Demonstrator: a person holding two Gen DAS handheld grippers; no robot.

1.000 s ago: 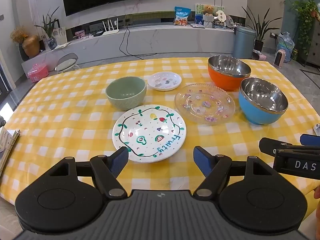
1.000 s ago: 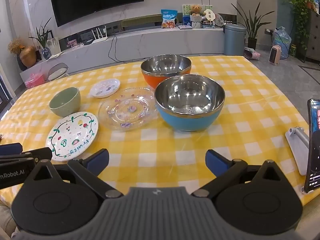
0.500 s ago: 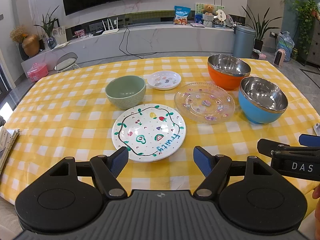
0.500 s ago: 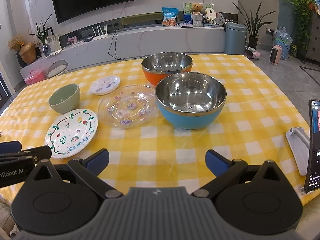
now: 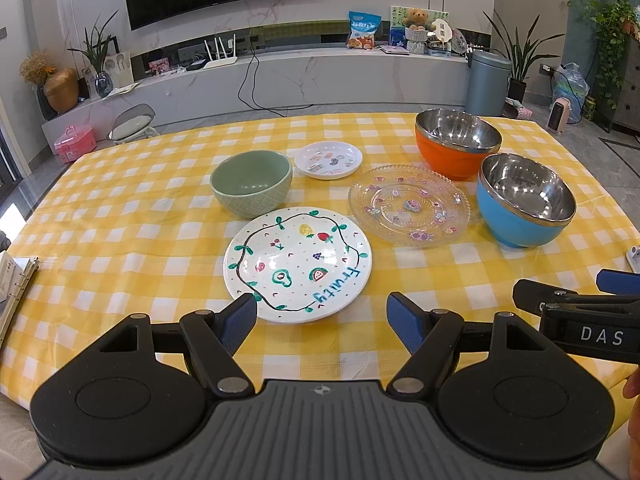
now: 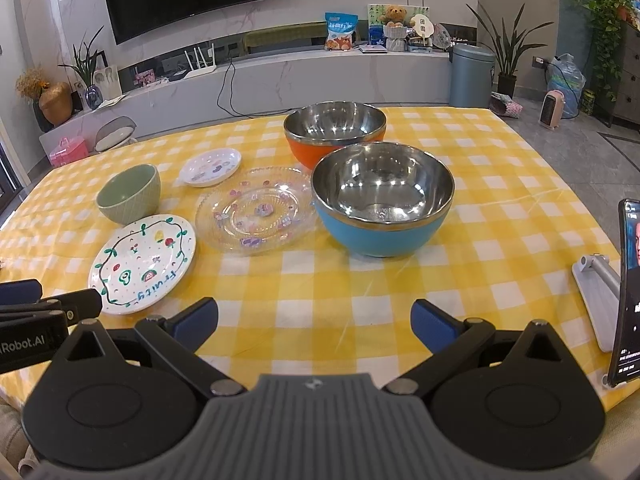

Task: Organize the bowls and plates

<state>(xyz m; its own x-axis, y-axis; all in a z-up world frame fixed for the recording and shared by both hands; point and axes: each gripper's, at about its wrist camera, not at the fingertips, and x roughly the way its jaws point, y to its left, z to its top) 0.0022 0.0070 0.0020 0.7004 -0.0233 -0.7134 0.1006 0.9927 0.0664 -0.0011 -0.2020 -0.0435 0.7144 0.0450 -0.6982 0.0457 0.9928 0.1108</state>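
On the yellow checked tablecloth lie a white fruit-painted plate (image 5: 298,262) (image 6: 143,258), a clear glass plate (image 5: 409,205) (image 6: 256,208) and a small white plate (image 5: 328,159) (image 6: 210,167). A green bowl (image 5: 251,182) (image 6: 129,193) stands behind the painted plate. An orange steel-lined bowl (image 5: 458,142) (image 6: 334,130) and a blue steel-lined bowl (image 5: 526,200) (image 6: 382,198) stand at the right. My left gripper (image 5: 322,316) is open just in front of the painted plate, holding nothing. My right gripper (image 6: 314,318) is open and empty, short of the blue bowl.
A phone on a stand (image 6: 628,292) sits at the table's right edge. A ring binder (image 5: 12,288) lies at the left edge. Beyond the table are a grey bin (image 5: 486,82), a low marble TV bench (image 5: 280,76) and potted plants.
Both grippers have edged slightly forward and upward over the table. Nothing on the table has moved, and both stay open.
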